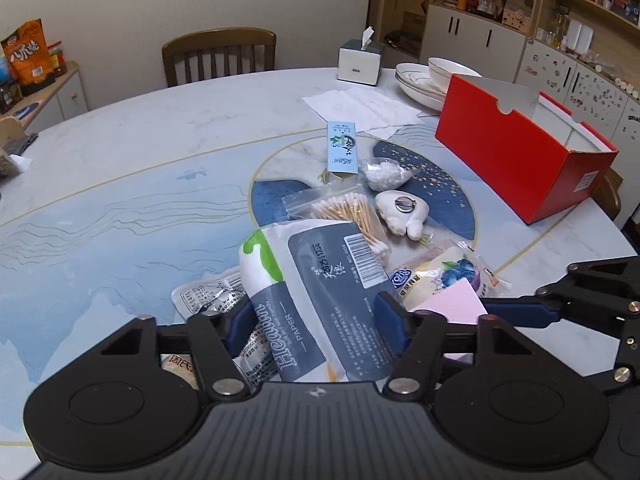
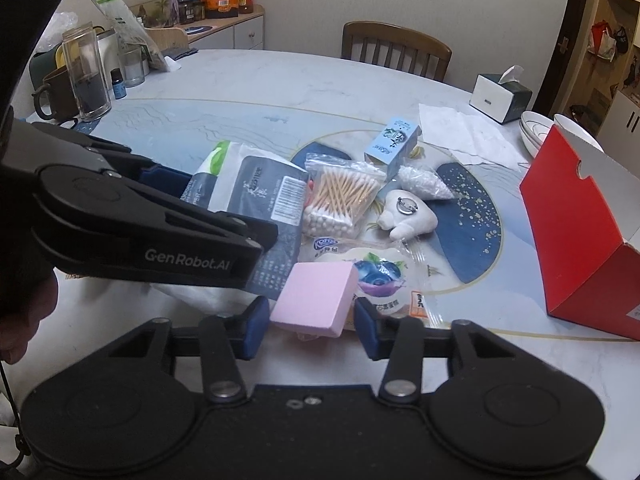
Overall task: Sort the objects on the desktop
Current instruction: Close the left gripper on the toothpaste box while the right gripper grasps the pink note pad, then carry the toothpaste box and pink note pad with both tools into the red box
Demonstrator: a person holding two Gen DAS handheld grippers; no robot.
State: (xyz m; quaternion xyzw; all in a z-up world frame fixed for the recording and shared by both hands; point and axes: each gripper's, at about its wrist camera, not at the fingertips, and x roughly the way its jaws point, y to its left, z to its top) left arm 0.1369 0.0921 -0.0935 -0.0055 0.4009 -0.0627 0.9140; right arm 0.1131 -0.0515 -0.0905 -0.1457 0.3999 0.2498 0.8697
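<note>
the left gripper is placed over a grey and white tissue pack at the near side of the counter, and its blue pads are pressed on both sides of the pack, so the pack is grasped by the jaws. under the pack a silver printed sachet is seen partly.

the right gripper is set around a pink block, which lies on the near edge of a blueberry snack packet. the left pad seems to touch the block; on the right side a small gap is seen, so it cannot be told if the block is really clenched.

behind these, a bag of cotton swabs is lying in the middle of the pile, touching the tissue pack. to its right a white soft toy with a metal ring is found, and just beyond it a small bag of white beads. a light blue carton is lying at the far side of the pile.

at the right of the counter an open red box is standing, apart from the pile. farther away white paper sheets, stacked white dishes and a tissue box are placed, and a wooden chair is behind the counter.
</note>
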